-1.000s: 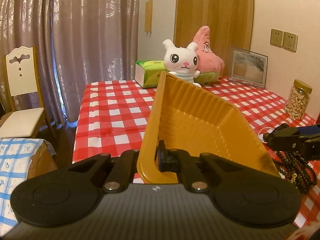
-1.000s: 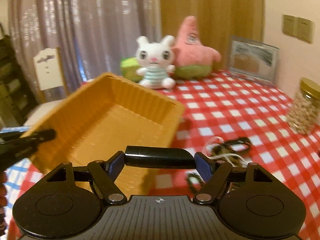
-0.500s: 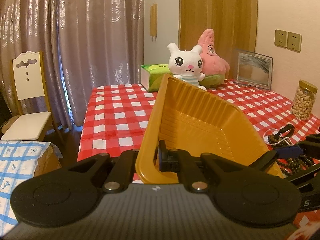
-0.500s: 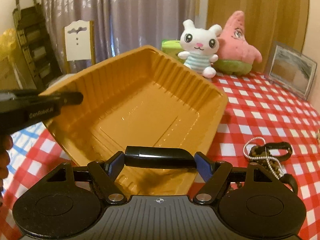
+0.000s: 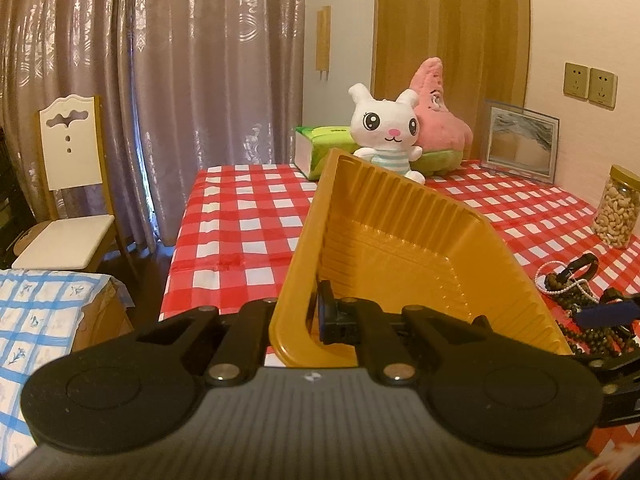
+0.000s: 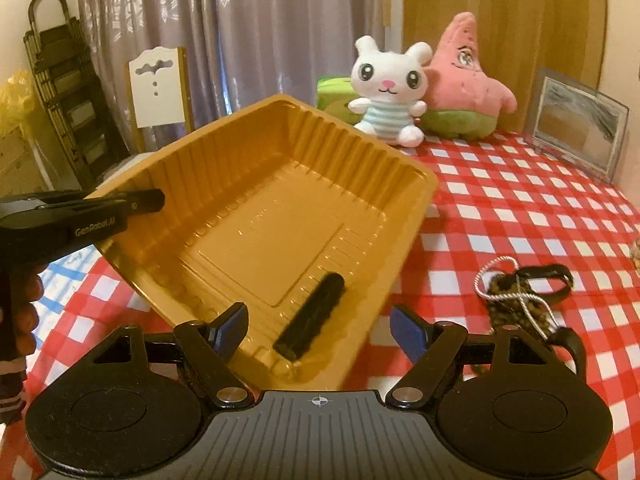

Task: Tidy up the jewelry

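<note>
While the left gripper (image 5: 310,314) is clamped on the near rim of the orange tray (image 6: 256,216), the tray is held tilted above the red-checked tablecloth (image 6: 520,204), its far end raised. The same clamp shows in the right wrist view, at the tray's left corner, with the person's hand (image 6: 22,312) behind it. Compared with half a second ago, that grip and the tray's pose look unchanged. The right gripper (image 6: 318,326) has changed: its jaws, which a second ago and half a second ago held a black cylindrical piece crosswise between the blue pads, are now spread wide and opening further, with nothing between them. The black cylinder (image 6: 312,316) now lies loose on the tray floor near the low corner, lying diagonally, just beyond the right gripper's fingertips. To the right of the tray, on the cloth, sits a tangle of jewelry (image 6: 520,292): a dark bead strand, a pale cord and a black band, touching one another; its exact make-up cannot be told. From the left wrist view the same pile (image 5: 580,292) lies beside the tray's right wall. Farther back stand a white rabbit plush (image 6: 388,92), a pink star plush (image 6: 464,84), a framed picture (image 6: 580,124) and a jar of nuts (image 5: 618,212).
</note>
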`<action>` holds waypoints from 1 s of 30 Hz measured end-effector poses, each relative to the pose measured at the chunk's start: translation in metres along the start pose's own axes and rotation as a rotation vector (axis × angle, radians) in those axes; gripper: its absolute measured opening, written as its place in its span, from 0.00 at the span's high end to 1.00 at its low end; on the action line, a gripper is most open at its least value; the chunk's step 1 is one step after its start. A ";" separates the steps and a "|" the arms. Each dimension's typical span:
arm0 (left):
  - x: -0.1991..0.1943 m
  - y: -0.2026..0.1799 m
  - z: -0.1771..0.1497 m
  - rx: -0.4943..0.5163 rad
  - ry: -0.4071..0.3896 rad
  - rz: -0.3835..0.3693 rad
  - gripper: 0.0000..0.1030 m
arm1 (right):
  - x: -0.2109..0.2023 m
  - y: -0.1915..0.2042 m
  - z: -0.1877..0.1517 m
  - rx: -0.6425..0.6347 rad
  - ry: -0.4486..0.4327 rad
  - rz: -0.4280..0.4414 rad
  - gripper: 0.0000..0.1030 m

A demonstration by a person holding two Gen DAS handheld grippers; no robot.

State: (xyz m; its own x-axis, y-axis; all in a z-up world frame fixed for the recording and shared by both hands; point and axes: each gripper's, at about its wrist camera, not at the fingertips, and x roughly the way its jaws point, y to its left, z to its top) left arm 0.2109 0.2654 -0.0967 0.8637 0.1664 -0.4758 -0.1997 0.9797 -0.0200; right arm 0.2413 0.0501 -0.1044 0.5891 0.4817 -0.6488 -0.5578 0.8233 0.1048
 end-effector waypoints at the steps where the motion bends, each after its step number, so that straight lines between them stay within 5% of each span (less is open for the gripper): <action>1: 0.000 -0.001 0.000 0.000 0.000 0.003 0.94 | -0.003 -0.003 -0.001 0.007 0.004 -0.003 0.24; 12: -0.004 -0.009 -0.002 -0.016 0.003 0.052 0.93 | -0.035 -0.064 -0.029 0.110 0.060 -0.122 0.26; 18: -0.009 -0.013 -0.003 -0.015 0.004 0.077 0.93 | -0.035 -0.077 -0.041 0.086 0.123 -0.115 0.66; 30: -0.011 -0.016 -0.003 -0.013 0.003 0.089 0.93 | -0.007 -0.079 -0.039 0.071 0.160 -0.120 0.87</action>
State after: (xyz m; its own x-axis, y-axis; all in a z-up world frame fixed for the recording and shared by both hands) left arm 0.2030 0.2478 -0.0933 0.8411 0.2524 -0.4784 -0.2814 0.9595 0.0115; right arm 0.2590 -0.0301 -0.1377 0.5452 0.3292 -0.7710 -0.4431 0.8939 0.0684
